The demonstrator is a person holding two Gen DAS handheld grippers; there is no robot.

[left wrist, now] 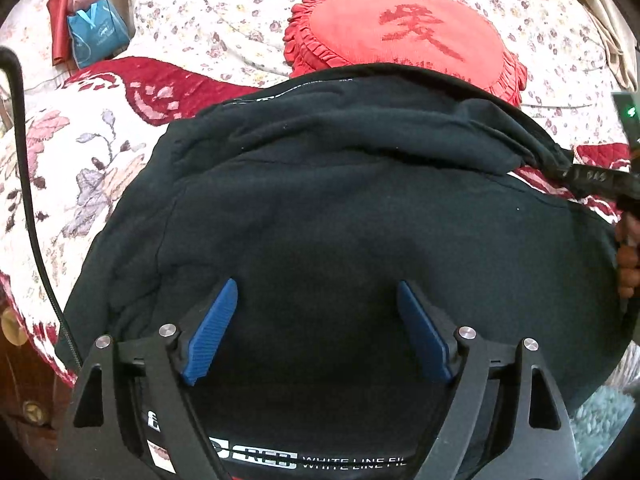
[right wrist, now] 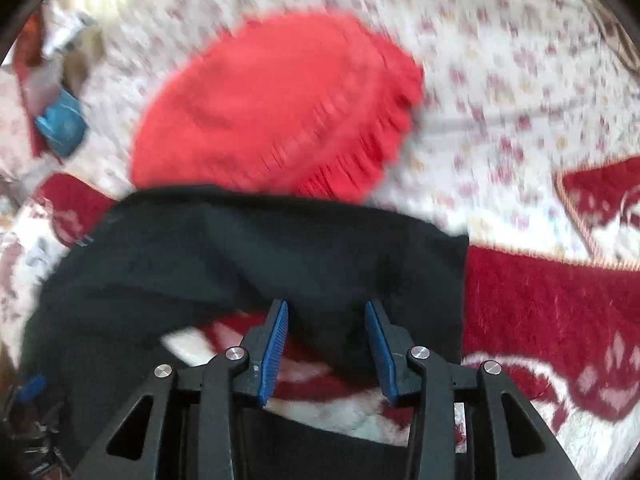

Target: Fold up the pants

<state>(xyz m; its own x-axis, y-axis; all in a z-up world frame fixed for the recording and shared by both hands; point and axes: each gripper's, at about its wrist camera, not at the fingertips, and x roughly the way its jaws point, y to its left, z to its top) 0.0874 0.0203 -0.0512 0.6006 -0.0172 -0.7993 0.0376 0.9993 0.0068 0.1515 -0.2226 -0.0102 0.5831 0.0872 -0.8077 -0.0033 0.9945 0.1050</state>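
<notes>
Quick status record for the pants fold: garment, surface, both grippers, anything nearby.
garment: black pants, bunched into a wide folded heap, far edge lapping over the red cushion
surface: bed with a red and white floral quilt; floral sheet farther back
left gripper: open over the pants, pads clear of the fabric
right gripper: open at the pants' near right edge, cloth between its pads but not pinched; view blurred
nearby: blue bag at far left
</notes>
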